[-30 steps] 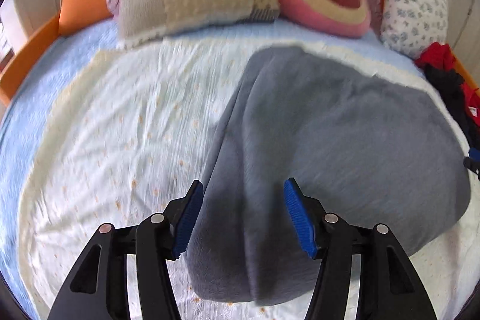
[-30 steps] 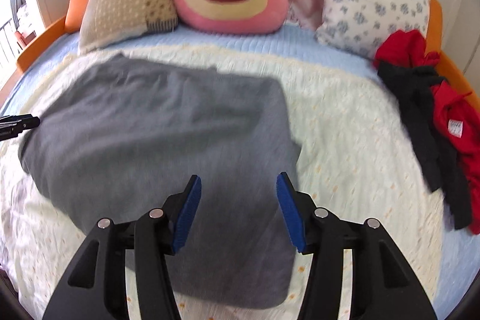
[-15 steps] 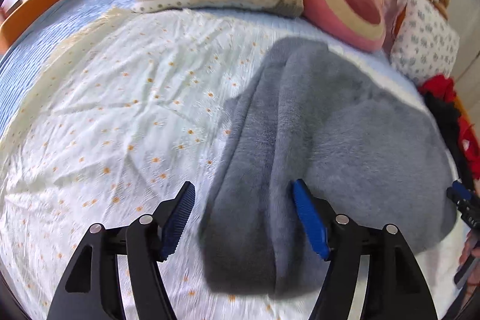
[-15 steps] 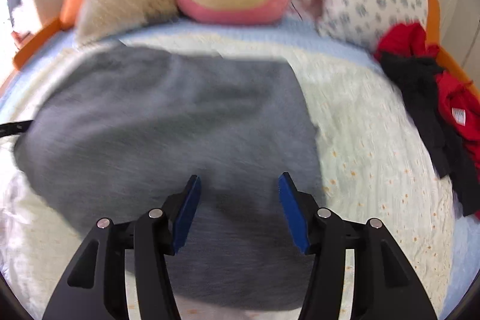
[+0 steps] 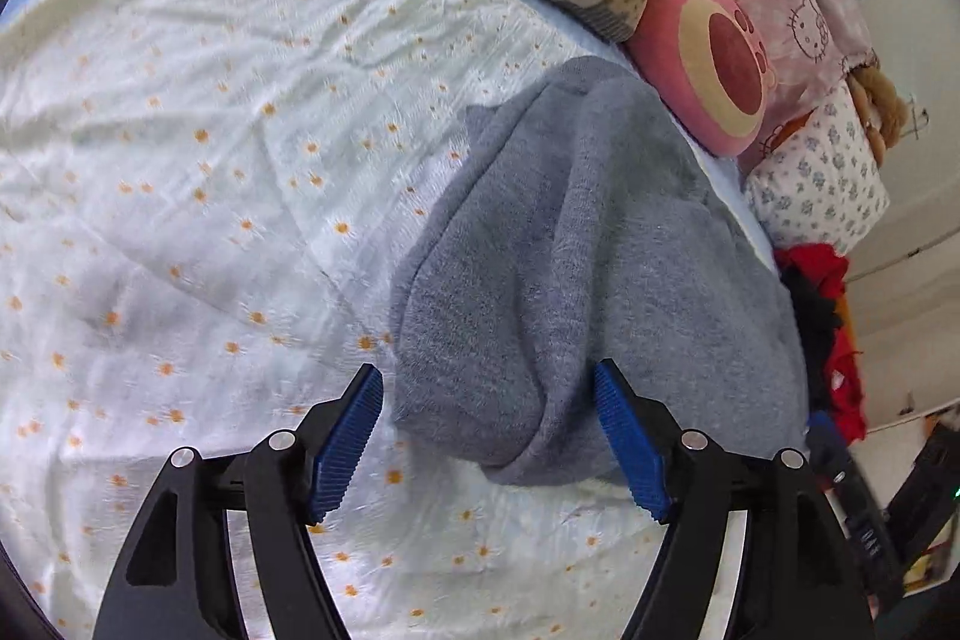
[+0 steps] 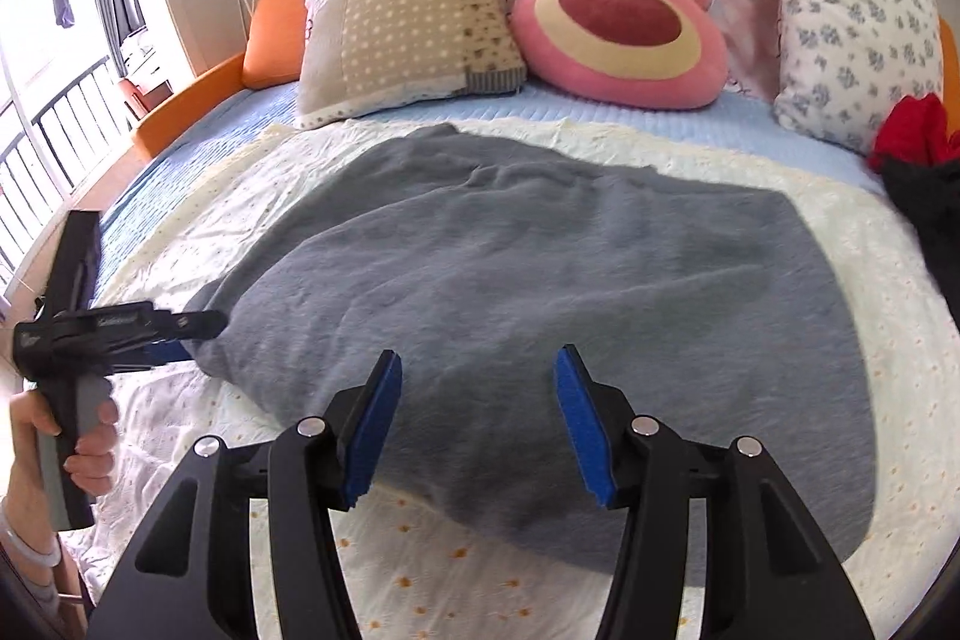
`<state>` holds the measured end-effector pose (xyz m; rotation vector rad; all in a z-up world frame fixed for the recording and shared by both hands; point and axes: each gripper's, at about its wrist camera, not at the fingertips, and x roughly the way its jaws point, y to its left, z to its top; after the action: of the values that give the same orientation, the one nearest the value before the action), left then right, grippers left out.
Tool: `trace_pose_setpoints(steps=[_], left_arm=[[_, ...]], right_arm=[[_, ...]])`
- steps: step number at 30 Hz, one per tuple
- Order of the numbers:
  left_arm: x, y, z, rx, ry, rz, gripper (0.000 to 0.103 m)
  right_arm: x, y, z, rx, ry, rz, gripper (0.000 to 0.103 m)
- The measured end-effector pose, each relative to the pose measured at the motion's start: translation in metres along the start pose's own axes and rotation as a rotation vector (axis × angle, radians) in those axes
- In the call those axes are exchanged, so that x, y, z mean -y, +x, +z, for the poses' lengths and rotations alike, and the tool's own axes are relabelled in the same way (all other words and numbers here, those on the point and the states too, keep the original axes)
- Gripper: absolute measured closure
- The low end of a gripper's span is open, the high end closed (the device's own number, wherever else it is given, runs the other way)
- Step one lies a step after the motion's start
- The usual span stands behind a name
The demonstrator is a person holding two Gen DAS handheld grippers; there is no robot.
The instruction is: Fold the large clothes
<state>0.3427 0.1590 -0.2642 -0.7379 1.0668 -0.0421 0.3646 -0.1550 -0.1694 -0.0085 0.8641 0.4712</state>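
Both my claws gape wide, left straddling the near corner of the grey garment, right low over its near edge, while it lies spread on the daisy sheet below the pillows.

Patchwork pillow, pink bear cushion and floral pillow line the bed's head.
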Motion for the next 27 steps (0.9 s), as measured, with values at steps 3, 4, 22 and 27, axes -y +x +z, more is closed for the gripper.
trace_pose_setpoints(steps=[3, 4, 22, 27], left_arm=[[-0.005, 0.007, -0.001, -0.01, -0.061, -0.075, 0.032], [-0.003, 0.008, 0.0, 0.0, -0.072, -0.092, 0.036], [0.014, -0.01, 0.012, -0.039, -0.061, -0.014, 0.052], [0.033, -0.01, 0.015, -0.038, -0.005, 0.03, 0.048]], right_arm=[[-0.001, 0.001, -0.003, 0.001, 0.006, -0.007, 0.05], [-0.001, 0.001, -0.002, 0.0, 0.008, -0.012, 0.05], [0.024, 0.01, -0.019, 0.059, 0.121, -0.015, 0.056], [0.028, 0.013, -0.022, 0.055, 0.131, -0.01, 0.056]])
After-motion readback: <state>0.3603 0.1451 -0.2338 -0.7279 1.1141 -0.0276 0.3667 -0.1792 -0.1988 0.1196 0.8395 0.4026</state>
